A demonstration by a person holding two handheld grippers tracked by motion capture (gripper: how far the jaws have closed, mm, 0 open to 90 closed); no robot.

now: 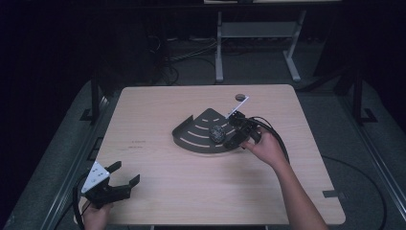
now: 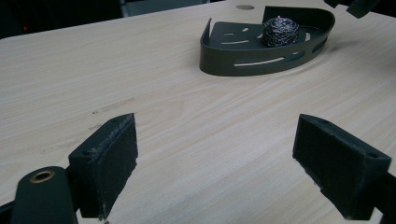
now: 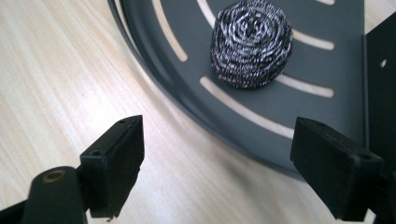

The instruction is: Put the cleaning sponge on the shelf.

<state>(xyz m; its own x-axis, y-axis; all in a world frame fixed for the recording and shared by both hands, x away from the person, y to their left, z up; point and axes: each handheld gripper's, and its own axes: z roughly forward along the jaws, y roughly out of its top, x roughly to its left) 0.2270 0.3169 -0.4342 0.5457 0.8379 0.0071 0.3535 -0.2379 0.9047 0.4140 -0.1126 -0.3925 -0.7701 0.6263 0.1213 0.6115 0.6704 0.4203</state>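
A dark grey quarter-round slotted tray (image 1: 194, 139) (image 2: 233, 58) (image 3: 327, 112) lies on the wooden table. A steel-wool scrubber ball (image 1: 219, 132) (image 2: 280, 31) (image 3: 251, 43) rests inside it. My right gripper (image 1: 229, 135) (image 3: 217, 175) is open at the tray's right edge, its jaws spread just short of the scrubber and holding nothing. My left gripper (image 1: 125, 175) (image 2: 215, 172) is open near the table's front left corner, far from the tray, with bare table between its jaws.
A small dark round spot (image 1: 240, 97) (image 2: 244, 7) marks the table behind the tray. A white strip (image 1: 238, 105) sticks up from the right gripper. Metal desk legs (image 1: 219, 48) stand on the floor beyond the table.
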